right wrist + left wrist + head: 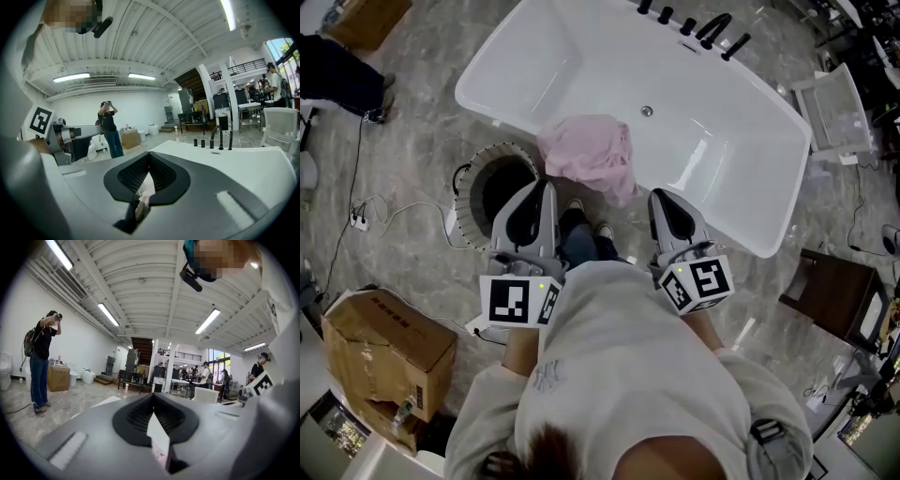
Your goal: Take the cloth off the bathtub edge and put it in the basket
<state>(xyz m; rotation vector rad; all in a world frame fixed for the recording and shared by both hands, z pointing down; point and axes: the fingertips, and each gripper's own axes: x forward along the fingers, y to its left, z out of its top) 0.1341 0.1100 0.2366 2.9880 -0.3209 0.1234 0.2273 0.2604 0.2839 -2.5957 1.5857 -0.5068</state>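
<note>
Down on the floor at left, the basket (469, 202) stands against the tub (722, 178). Left gripper (546, 187) hangs beside it, jaws closed, empty. Pink cloth (591, 155) drapes over the tub's near edge. Right gripper (661, 197) hangs near it, jaws closed too, gripping nothing.

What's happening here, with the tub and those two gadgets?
A person stands at a white bathtub with a gripper in each hand. A pink cloth is draped over the tub's near edge, and a basket stands on the floor beside it. The left gripper and right gripper point toward the cloth, one at each side, both with jaws together. Neither seems to grip it. The cloth is not yet in the basket.
</note>
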